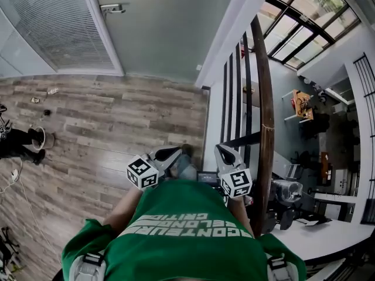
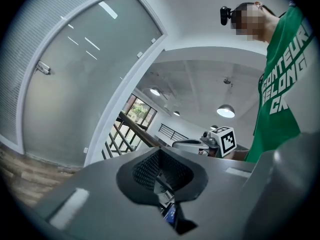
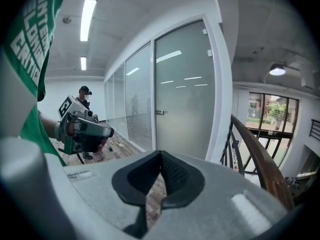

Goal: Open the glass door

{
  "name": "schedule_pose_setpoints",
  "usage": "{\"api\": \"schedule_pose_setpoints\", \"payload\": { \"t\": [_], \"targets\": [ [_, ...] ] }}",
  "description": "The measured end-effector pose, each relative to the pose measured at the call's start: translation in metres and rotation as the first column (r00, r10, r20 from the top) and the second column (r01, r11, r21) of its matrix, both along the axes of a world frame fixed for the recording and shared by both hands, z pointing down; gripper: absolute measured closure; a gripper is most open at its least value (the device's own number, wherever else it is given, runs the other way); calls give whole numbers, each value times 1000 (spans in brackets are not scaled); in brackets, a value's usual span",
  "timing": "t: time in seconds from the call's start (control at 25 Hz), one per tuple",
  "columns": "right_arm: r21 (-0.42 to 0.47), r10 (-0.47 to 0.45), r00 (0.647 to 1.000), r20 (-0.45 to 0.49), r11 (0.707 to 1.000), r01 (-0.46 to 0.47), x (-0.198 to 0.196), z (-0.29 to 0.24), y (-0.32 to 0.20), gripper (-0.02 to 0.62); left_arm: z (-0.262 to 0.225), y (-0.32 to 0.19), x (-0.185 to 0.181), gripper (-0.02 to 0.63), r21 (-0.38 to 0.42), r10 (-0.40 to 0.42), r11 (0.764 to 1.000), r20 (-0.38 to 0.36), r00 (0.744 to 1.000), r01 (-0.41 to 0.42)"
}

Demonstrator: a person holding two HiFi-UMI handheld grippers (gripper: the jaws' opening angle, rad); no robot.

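The area is an indoor landing with a grey-brown wood plank floor [image 1: 117,122]. It is bounded on one side by a white wall and on the other by a stair railing [image 1: 262,116] with a dark wooden handrail and black bars, beyond which a lower level with desks is visible. The glass door [image 1: 158,28] is a frosted panel in a white frame, set across the floor from the operator and well apart from both grippers. Its metal handle [image 1: 111,7] is on the edge next to a glazed partition with blinds [image 1: 53,28]. In the right gripper view the door [image 3: 185,94] sits flush in its frame, with the handle [image 3: 159,112] on its left edge. The left gripper view shows the same door [image 2: 90,84] and handle [image 2: 44,69] at an angle. The left gripper [image 1: 167,154] and the right gripper [image 1: 226,154] are held side by side, close in front of the operator's green shirt [image 1: 187,233], and both point roughly toward the door. Left gripper [image 2: 161,168]: jaws brought together, pads meeting at the tip, nothing between them. Right gripper [image 3: 160,170]: jaws likewise closed on each other, with no object held. Neither gripper touches the door or the handle.
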State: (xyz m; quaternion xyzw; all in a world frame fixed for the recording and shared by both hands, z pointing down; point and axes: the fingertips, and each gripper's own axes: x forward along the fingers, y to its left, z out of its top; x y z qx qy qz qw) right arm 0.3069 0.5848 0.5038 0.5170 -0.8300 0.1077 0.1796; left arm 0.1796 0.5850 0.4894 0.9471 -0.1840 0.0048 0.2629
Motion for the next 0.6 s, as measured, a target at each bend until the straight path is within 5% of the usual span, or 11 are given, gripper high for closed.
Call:
{"api": "schedule_pose_setpoints", "payload": {
  "t": [0.6],
  "targets": [
    [38, 136, 984, 112, 989, -141, 89, -5, -78, 603, -22, -67, 87, 591, 51, 81, 995, 32, 996, -83]
  ]
}}
